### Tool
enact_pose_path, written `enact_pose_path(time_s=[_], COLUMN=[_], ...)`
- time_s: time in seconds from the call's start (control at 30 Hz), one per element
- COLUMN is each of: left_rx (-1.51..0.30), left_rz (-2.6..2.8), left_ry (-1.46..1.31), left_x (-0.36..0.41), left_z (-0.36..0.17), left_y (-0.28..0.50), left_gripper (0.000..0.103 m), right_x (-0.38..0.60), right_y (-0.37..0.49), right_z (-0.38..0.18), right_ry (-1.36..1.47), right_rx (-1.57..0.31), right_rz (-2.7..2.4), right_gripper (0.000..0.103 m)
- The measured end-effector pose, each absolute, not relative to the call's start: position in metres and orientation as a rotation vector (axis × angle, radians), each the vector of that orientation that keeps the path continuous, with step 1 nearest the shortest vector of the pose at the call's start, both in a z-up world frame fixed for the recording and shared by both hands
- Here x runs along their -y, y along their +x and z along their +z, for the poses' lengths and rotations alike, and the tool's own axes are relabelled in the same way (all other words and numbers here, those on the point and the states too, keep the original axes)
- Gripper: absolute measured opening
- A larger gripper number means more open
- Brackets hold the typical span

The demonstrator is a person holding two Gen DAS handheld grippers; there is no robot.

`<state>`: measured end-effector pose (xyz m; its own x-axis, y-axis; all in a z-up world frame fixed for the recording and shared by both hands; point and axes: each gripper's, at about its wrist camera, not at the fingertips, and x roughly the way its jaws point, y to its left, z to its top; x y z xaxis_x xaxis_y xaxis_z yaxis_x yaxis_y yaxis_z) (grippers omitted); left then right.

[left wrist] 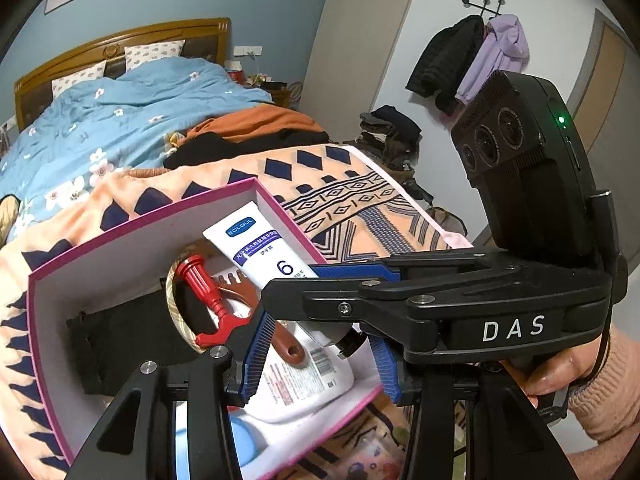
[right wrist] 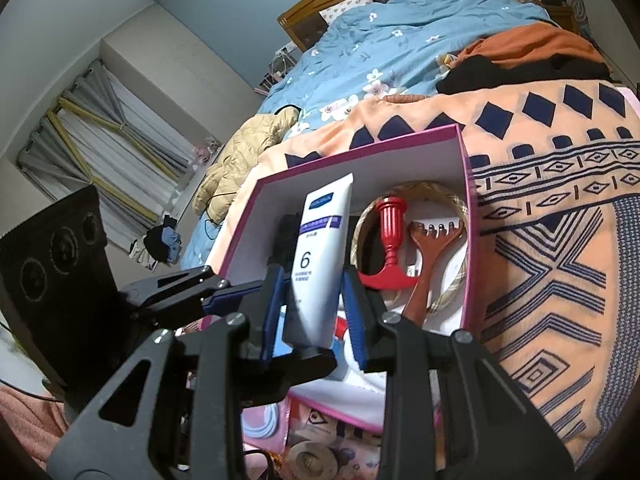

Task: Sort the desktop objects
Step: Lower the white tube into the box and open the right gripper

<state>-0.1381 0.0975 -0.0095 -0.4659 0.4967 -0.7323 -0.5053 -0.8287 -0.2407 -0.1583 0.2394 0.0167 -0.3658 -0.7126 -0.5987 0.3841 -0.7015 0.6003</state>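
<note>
White tube (right wrist: 320,256) upright in right tongs' (right wrist: 314,284) grip over pink box (right wrist: 466,216); left tongs (left wrist: 316,354) open.

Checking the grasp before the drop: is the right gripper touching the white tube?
Touching. The right wrist view shows the right gripper with both blue pads pressed on the white tube, above the pink box.

Home bedroom, bed (left wrist: 120,120), hung coats (left wrist: 472,60)

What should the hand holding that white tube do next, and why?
Probably lower the white tube a little and open the right gripper. Its blue pads clamp the tube, which already hangs over the pink box, beside the red tool and brown comb.
</note>
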Motion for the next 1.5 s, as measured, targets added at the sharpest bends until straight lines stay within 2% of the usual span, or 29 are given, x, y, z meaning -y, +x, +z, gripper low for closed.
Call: enact_pose_path(time_s=[0.7,1.1,1.23,1.4,1.5], left_rx=[0.049,0.079,0.116,0.147,0.161], left_rz=[2.26,2.3,2.321,2.347,2.369], left_ry=[-1.281,-1.314,-1.306,-1.279,-1.261], left_x=[-0.096,-0.075,-0.067,-0.059,-0.055], left_z=[-0.056,-0.072,-0.07,-0.063,-0.058], left_y=[-0.191,-0.179,-0.171,-0.153,-0.14], left_gripper=[0.046,0.046,0.046,0.049,0.054], right_x=[-0.233,-0.245,-0.243,-0.24,-0.239], right_y=[-0.209,-0.19,-0.181,-0.169,-0.16], right_z=[-0.019,-0.027,-0.024,-0.018,-0.013], right_ry=[1.318,1.323,1.303,1.271,1.249], right_rx=[0.406,0.451,0.429,0.418,0.409], right_rz=[-2.237,-2.227,-2.223,-2.215,-2.222], right_gripper=[0.034,0.035,0.045,0.047,0.052])
